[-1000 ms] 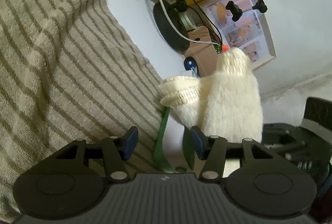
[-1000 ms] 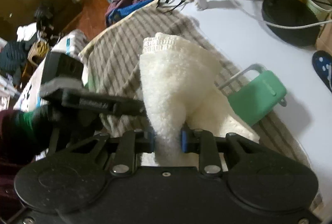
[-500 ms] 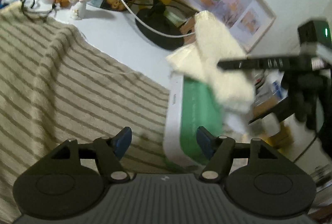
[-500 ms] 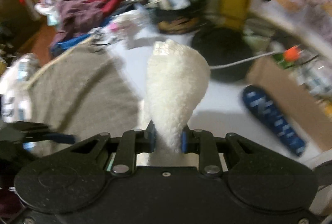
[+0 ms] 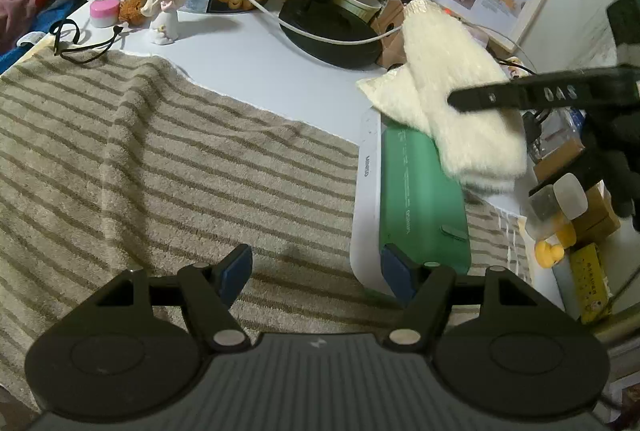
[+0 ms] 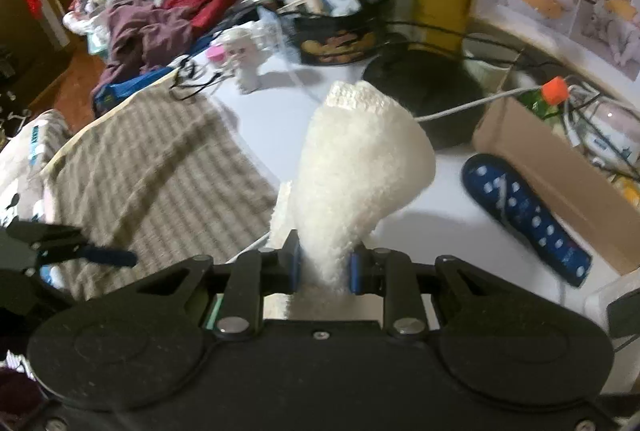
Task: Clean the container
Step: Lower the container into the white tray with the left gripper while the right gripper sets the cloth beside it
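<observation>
My right gripper point(image 6: 323, 267) is clamped on one cream cloth point(image 6: 356, 171); the cloth's lower end is hidden behind my own housing, and this view is blurred. My left gripper point(image 5: 316, 273) has just been opening and its fingers stand apart with nothing between them. One container point(image 5: 416, 199), green with a white rim, lies on the striped towel point(image 5: 160, 167), at the towel's right edge on the white table point(image 5: 248, 71). Its long axis runs away from my left gripper, toward the lamp base point(image 5: 332, 35). Its far end is covered by the cloth, which hangs above it; its near end is partly hidden by my left gripper's right finger point(image 5: 396, 271). From the right wrist the container is hidden behind the cloth and my gripper. One doll point(image 5: 166, 5) stands at the table's far side.
</observation>
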Demonstrator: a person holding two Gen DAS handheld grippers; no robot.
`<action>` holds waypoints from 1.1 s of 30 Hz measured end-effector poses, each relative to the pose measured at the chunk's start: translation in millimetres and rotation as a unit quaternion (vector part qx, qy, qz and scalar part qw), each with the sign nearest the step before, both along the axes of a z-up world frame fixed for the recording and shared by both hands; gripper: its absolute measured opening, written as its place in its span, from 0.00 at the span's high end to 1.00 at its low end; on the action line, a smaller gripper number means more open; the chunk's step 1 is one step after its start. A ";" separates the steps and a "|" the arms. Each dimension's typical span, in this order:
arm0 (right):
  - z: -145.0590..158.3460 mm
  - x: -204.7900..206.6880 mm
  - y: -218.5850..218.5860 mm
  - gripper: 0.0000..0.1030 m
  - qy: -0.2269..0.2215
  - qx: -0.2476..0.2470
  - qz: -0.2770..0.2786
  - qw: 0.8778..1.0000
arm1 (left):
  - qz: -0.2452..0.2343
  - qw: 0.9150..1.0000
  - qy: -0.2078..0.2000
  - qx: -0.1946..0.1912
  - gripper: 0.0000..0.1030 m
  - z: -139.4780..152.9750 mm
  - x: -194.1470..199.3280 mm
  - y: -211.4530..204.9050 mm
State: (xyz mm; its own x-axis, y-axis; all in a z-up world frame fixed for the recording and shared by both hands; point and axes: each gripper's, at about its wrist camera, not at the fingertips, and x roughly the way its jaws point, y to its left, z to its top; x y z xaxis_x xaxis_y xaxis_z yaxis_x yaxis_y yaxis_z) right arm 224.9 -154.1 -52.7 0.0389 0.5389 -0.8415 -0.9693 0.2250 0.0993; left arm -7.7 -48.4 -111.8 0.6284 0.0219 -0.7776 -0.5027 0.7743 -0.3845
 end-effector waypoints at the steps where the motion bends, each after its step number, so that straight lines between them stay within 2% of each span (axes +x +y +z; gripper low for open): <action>1: -0.7 -5.0 -3.1 0.79 0.003 0.000 0.004 1.000 | -0.001 1.000 0.001 0.001 0.32 0.2 0.1 -0.6; 11: -4.5 -50.2 -34.8 0.79 0.056 0.000 0.032 0.998 | -0.011 1.000 0.015 0.018 0.32 4.1 3.7 -9.5; 19: -19.2 -80.2 -77.3 0.79 0.131 -0.024 0.048 0.990 | -0.038 0.997 0.034 0.055 0.32 17.9 10.5 -20.2; 21: -24.5 -86.8 -91.2 0.79 0.134 -0.034 0.048 0.989 | -0.041 0.996 0.039 0.071 0.32 24.1 11.4 -23.2; 25: -29.1 -79.2 -118.0 0.79 0.149 -0.032 -0.003 0.988 | -0.048 0.990 0.062 0.118 0.32 37.8 14.2 -31.2; 26: -29.0 -75.7 -123.2 0.79 0.148 -0.029 -0.021 0.988 | -0.051 0.987 0.074 0.134 0.30 40.8 15.8 -33.6; 27: -28.3 -71.7 -128.0 0.79 0.144 -0.024 -0.045 0.988 | -0.056 0.983 0.087 0.151 0.20 43.5 17.6 -36.2; 29: -27.1 -63.2 -135.8 0.78 0.138 -0.013 -0.092 0.986 | -0.075 0.975 0.108 0.178 0.17 48.7 20.4 -40.8; 31: -26.8 -56.4 -139.8 0.77 0.132 0.001 -0.143 0.981 | -0.091 0.974 0.108 0.180 0.17 55.0 19.9 -41.1; 33: -24.4 -51.0 -140.5 0.70 0.123 0.020 -0.194 0.973 | -0.106 0.975 0.098 0.170 0.17 62.2 18.4 -38.6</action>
State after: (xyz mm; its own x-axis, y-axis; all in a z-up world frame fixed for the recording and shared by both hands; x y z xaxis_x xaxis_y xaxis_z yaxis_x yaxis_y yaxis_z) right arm 173.9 -294.5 -77.1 0.0464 0.5557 -0.8301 -0.7583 0.5605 0.3328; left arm 10.7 -86.9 -49.6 0.4866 0.1858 -0.8536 -0.3554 0.9347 0.0009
